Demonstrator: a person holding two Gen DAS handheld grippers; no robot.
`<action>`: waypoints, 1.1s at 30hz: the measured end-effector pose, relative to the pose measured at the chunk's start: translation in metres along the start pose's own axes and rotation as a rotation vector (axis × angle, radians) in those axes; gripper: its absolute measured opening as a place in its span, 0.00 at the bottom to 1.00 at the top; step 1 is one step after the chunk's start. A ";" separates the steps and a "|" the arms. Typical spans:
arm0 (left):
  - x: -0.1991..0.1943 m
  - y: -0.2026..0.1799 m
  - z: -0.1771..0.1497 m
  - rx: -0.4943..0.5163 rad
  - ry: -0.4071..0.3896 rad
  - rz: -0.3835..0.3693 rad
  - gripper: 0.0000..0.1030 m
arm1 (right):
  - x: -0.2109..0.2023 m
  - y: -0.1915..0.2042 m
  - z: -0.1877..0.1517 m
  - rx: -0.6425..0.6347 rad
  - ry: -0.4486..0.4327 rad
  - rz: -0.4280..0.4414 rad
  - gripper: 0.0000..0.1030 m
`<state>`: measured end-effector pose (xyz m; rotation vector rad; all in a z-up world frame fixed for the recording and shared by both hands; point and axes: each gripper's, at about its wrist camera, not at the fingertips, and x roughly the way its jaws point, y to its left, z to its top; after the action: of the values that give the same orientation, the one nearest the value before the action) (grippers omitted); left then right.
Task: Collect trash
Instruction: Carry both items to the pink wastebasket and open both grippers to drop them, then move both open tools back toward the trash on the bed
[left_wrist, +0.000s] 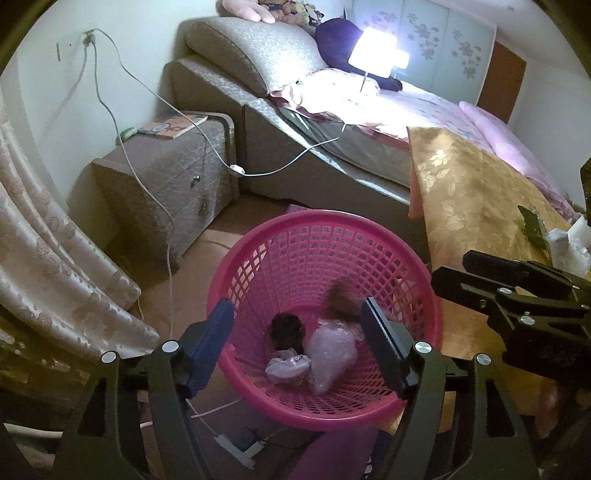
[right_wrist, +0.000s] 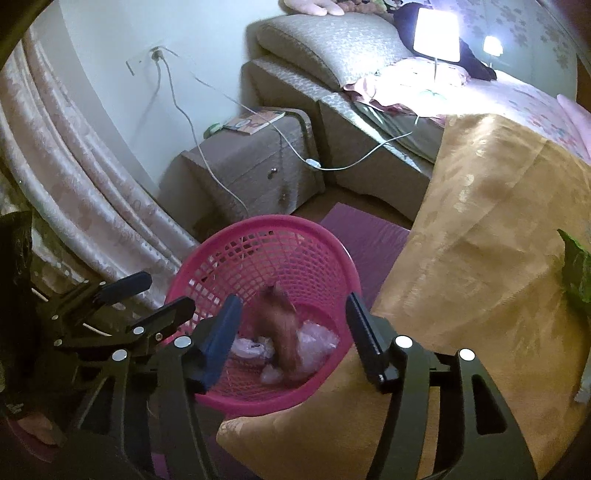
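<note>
Evidently both claws hang over the pink basket (left_wrist: 325, 295), which serves as the landmark.

From the left wrist view, the left claw (left_wrist: 297, 347) stands released above the basket's mouth with nothing between its pads. Inside the basket lie a clear plastic bag (left_wrist: 332, 350), a small pale wrapper (left_wrist: 288, 365) and a dark lump (left_wrist: 288, 326); a blurred brown piece (left_wrist: 343, 291) appears above them, probably mid-fall. To the right of the basket, on the gold cloth (left_wrist: 469, 192), a green wrapper (left_wrist: 532, 225) and white crumpled trash (left_wrist: 569, 247) are not yet collected. The right claw (left_wrist: 454, 269) reaches in from that side.

From the right wrist view, the right claw (right_wrist: 291, 325) is also released and empty, with the brown piece (right_wrist: 280, 332) blurred inside the basket. The basket sits on the floor just beside the cloth's hanging edge.

The risks, as I judge them: the crowded claws could knock each other or tip the light basket, and a cable (left_wrist: 207, 406) near its base could snag.
</note>
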<state>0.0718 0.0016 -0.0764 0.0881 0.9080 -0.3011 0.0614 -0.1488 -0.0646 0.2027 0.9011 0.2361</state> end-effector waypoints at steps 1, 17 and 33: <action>-0.001 0.000 0.000 0.001 -0.003 0.003 0.67 | -0.002 -0.001 -0.001 0.003 -0.004 0.000 0.57; -0.013 -0.016 0.000 0.046 -0.047 0.006 0.68 | -0.046 -0.021 -0.023 0.048 -0.093 -0.055 0.58; -0.021 -0.059 -0.012 0.138 -0.053 -0.053 0.68 | -0.116 -0.083 -0.080 0.149 -0.186 -0.246 0.59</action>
<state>0.0329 -0.0481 -0.0638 0.1823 0.8373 -0.4136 -0.0619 -0.2555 -0.0487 0.2452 0.7506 -0.0774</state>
